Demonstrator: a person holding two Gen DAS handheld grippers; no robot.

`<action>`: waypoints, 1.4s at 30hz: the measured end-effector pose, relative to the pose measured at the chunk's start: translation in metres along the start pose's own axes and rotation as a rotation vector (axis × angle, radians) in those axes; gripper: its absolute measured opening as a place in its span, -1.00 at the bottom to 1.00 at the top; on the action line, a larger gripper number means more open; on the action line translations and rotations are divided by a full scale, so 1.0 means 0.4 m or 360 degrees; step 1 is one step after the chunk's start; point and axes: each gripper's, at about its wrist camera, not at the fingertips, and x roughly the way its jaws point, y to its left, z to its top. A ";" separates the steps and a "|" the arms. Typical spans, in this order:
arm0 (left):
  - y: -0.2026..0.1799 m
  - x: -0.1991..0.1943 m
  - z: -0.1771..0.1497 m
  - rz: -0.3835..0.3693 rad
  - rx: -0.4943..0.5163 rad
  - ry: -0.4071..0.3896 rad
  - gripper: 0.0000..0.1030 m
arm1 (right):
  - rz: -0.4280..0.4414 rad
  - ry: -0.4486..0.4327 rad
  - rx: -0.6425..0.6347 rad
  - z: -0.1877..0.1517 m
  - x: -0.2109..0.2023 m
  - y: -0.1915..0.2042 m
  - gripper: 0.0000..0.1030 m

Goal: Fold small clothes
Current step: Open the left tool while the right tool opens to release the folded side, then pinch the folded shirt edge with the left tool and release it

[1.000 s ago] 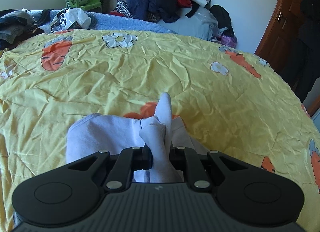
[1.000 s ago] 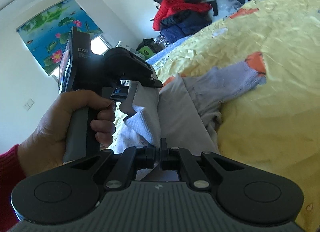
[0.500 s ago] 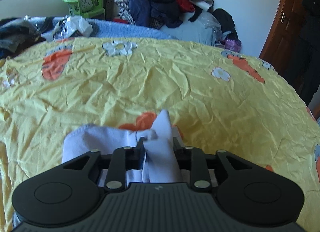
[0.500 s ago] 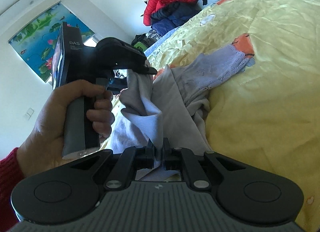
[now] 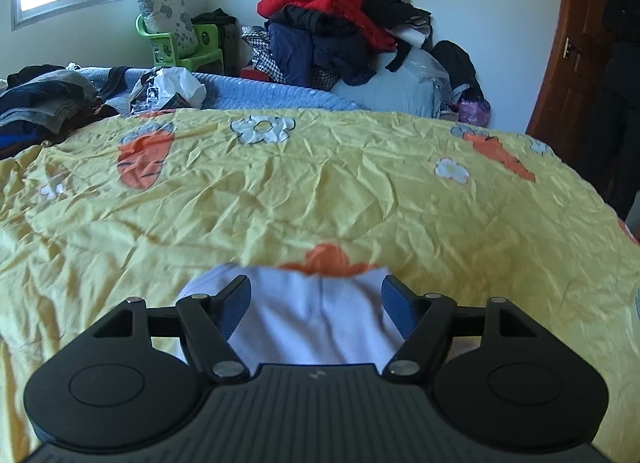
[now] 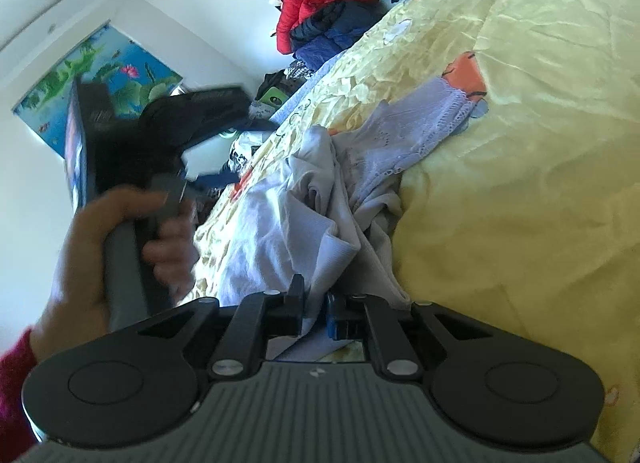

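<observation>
Beyond the near clutter, the yellow bedspread (image 5: 320,191) runs wide and bare toward its far edge, where a blue quilt (image 5: 272,89) and a heaped pile of coats (image 5: 332,23) close it off; a brown door (image 5: 580,63) stands at the far right, and dark folded clothes (image 5: 44,97) crowd the far left corner.

On the near part of the bed lies the small white garment (image 6: 304,199), bunched into soft folds, with a lilac lace-edged band (image 6: 424,131) trailing to the far right over an orange carrot print. Its body is smooth knit with a ribbed hem; the bedspread under it is thin, crinkled cloth printed with carrots and white flowers.

The left gripper (image 5: 316,303) has just been opening and its jaws now stand wide apart, the white cloth lying loose between and below them, touched by neither pad. A hand (image 6: 120,259) in a red sleeve holds its grey handle. The right gripper (image 6: 314,311) has also just been opening; its jaws are narrow, with a fold of the garment between them, and I cannot tell whether the pads press on it.
</observation>
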 end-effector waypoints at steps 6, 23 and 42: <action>0.069 -0.089 -0.077 -0.0044 -0.0069 -0.0012 0.54 | 0.0043 -0.0072 0.0087 0.008 -0.012 -0.024 -0.43; 0.144 -0.204 -0.274 -0.0102 -0.0102 0.0057 0.55 | -0.0065 -0.0070 -0.0038 0.004 -0.050 -0.011 -0.87; 0.141 -0.225 -0.304 -0.0129 -0.0093 0.0053 0.56 | -0.0007 -0.0077 0.0052 0.022 -0.031 -0.013 -0.85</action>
